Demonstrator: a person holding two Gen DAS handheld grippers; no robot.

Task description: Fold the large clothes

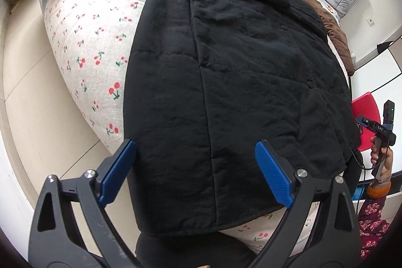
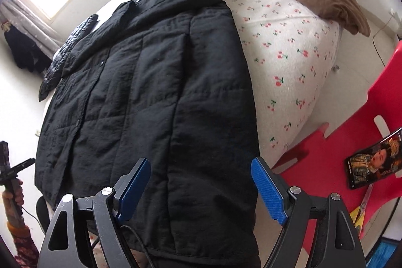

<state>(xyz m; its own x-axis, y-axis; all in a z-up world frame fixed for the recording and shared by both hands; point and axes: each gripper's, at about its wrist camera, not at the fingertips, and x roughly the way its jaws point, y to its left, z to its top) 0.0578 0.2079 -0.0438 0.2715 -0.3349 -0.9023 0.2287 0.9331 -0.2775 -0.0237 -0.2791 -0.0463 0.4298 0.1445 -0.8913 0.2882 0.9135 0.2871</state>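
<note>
Blue-padded left gripper and right gripper were held wide open, gripping nothing, above the hem of a black quilted coat laid flat on the cherry-print bed; sides appeared tucked in, lengthwise folding seemingly remained.

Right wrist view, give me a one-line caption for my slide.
Open right gripper poised above the hem of a black quilted coat spread on a cherry-print bed.
</note>
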